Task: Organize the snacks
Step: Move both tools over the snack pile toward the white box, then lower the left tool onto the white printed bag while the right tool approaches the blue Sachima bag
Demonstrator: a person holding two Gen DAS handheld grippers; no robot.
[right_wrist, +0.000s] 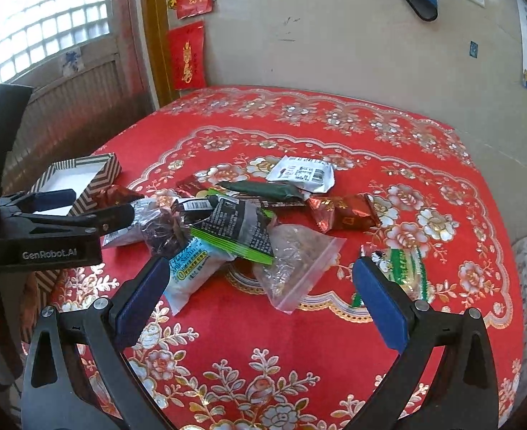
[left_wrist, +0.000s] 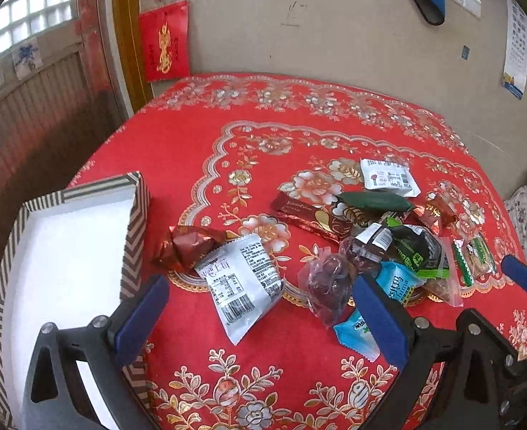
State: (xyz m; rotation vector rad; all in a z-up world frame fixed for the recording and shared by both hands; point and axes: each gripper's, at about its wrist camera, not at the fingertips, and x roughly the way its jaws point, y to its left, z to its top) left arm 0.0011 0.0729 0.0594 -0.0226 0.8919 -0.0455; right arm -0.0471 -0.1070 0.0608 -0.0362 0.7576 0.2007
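My left tool (left_wrist: 260,313) and right tool (right_wrist: 260,299) both spread, empty, snack pile (left_wrist: 378,236) mid tabletop (left_wrist: 191,150) on red floral cloth, tiled wall behind, striped box (left_wrist: 66,251) at left edge, interior clear only in left view, zip bag (right_wrist: 295,258) clear only in right.

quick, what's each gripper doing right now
Left gripper: jaws open, holding nothing.
Right gripper: jaws open, holding nothing.

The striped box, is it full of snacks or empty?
Empty, as far as it shows. The striped box has only its bare white floor in view, and every snack packet still lies outside on the red tablecloth.
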